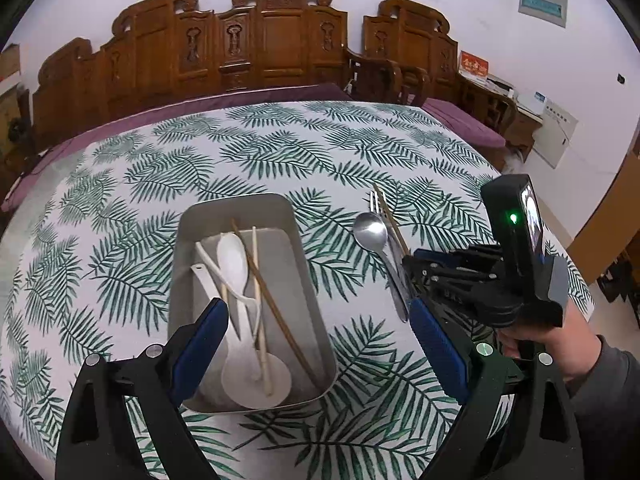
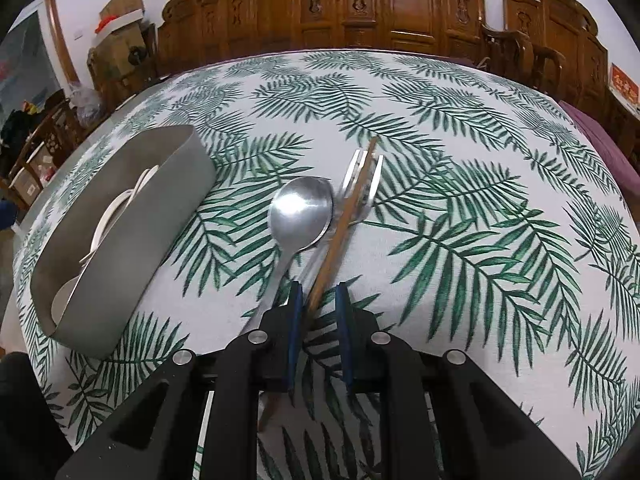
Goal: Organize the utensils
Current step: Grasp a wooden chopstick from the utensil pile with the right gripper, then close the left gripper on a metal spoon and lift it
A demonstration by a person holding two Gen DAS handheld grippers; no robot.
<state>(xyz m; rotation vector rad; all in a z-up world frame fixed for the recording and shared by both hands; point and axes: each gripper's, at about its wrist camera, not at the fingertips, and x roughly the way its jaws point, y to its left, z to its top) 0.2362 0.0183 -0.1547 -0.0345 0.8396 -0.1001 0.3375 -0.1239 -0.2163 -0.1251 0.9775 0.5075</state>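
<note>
A grey rectangular tray (image 1: 188, 224) (image 2: 160, 208) on the leaf-print tablecloth holds white spoons (image 1: 232, 260), a pale chopstick and a brown chopstick (image 1: 276, 312). To its right lie a metal spoon (image 1: 370, 232) (image 2: 300, 208), a metal fork (image 2: 362, 176) and a brown chopstick (image 2: 344, 220) across the fork. My left gripper (image 1: 316, 344) is open and empty, hovering over the tray's near end. My right gripper (image 2: 316, 300) (image 1: 408, 280) is low at the utensils' handles, jaws narrowly apart around the brown chopstick, not clamped.
The round table's cloth (image 2: 480, 200) stretches bare to the right and far side. Carved wooden chairs (image 1: 272, 40) and purple cushions stand behind the table. Boxes and clutter (image 2: 116, 40) sit at the far left.
</note>
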